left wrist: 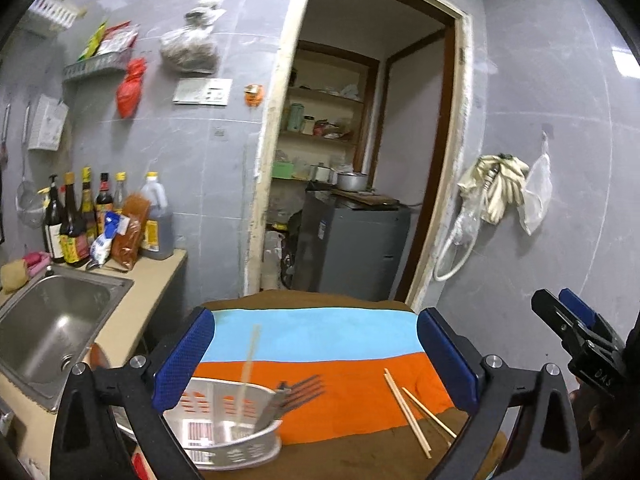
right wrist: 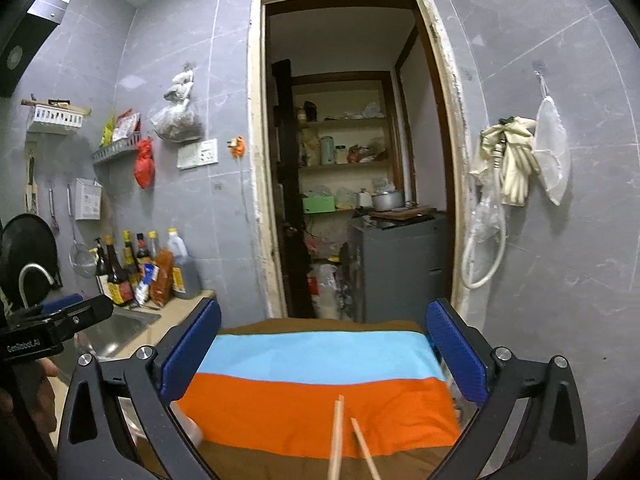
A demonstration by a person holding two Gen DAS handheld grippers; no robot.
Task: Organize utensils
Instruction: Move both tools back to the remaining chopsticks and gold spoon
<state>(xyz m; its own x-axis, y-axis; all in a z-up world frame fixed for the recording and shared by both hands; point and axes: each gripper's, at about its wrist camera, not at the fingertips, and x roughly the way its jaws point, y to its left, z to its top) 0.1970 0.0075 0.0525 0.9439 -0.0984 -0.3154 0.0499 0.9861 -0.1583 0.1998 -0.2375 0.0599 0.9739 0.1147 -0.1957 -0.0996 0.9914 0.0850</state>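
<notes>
Both jaws are wide open and hold nothing: left gripper [left wrist: 314, 354], right gripper [right wrist: 322, 354]. Under them, two chopsticks [left wrist: 416, 410] lie on the striped cloth [left wrist: 320, 336] (orange part), beside the white basket [left wrist: 224, 436] with a fork [left wrist: 298, 394].

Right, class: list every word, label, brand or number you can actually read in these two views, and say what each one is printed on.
"GenRobot.AI": on the left gripper, seen from the right wrist.
"DAS": on the right gripper, seen from the left wrist.
Barcode sticker on the white utensil basket: digits too blurred to read.
Labels on the sauce bottles: too small and blurred.
Wall socket panel: markings unreadable.
</notes>
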